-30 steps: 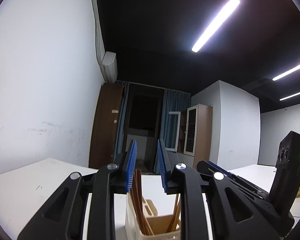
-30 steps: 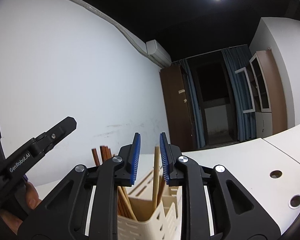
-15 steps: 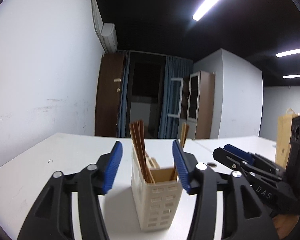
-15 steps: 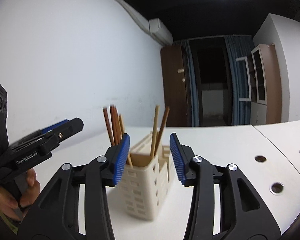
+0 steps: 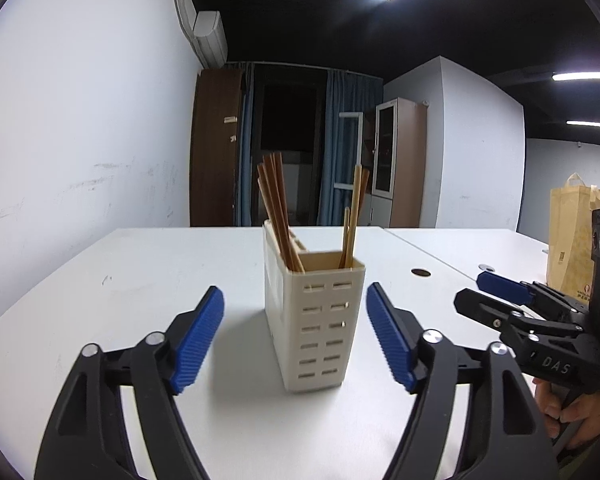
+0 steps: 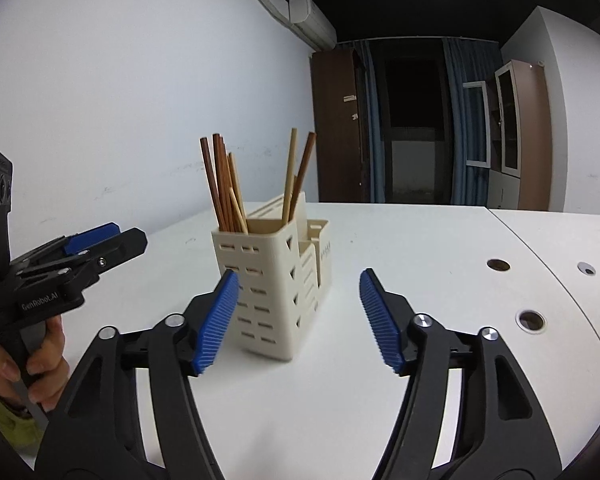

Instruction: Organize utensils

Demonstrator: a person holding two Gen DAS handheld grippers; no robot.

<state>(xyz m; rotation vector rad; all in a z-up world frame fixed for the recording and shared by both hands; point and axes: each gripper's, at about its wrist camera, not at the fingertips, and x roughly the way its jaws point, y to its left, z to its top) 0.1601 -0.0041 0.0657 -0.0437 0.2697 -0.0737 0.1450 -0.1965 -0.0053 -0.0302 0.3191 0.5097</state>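
Observation:
A cream slotted utensil holder stands upright on the white table. Several brown and pale wooden chopsticks stick up out of it. My left gripper faces the holder, its jaws opening; the holder shows in the gap beyond the blue pads, untouched. My right gripper stands in front of the holder from another side, jaws also opening, nothing pressed between them. Each gripper appears in the other's view, the right gripper at the right edge and the left gripper at the left.
Round cable holes dot the table to the right. A brown paper bag stands at the far right. A person's hand holds the left gripper's handle. Walls, a dark doorway and cabinets lie beyond the table.
Both grippers have tilted down and backed away from the holder, and their jaws have spread wide. The chopsticks that showed between the pads now stand in the holder, apart from both grippers.

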